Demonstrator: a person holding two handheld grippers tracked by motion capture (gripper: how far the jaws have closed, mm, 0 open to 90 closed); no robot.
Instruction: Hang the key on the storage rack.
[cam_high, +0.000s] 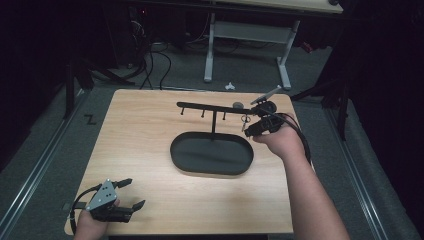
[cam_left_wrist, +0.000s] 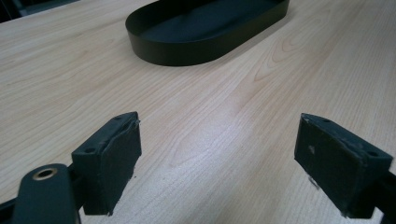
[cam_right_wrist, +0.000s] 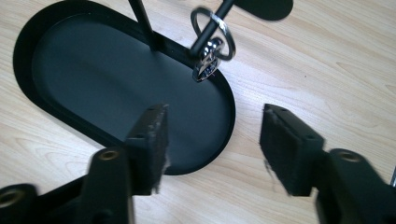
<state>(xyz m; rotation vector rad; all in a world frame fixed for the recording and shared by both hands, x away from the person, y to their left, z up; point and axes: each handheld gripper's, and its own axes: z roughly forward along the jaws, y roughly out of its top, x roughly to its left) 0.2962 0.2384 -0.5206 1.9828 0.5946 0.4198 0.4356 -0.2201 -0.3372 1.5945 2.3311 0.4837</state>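
Your right gripper is wide open and holds nothing. The key ring hangs on a peg of the black stand, just ahead of the jaws, above the tray. Your left gripper, also open, waits far off on the tabletop.

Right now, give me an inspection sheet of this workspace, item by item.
Surface: wooden table, no spills seen.
Job's things: black oval tray with an upright post carrying a hook bar; a key ring hangs from a hook at the bar's right end.
Clutter: nothing seen on the table.
Grippers: left gripper open at the near left corner, holding nothing; right gripper open by the key ring, not touching it.
Cables: one trails from each gripper; more lie on the floor beyond.
Surroundings: dark room, white-legged desk behind.
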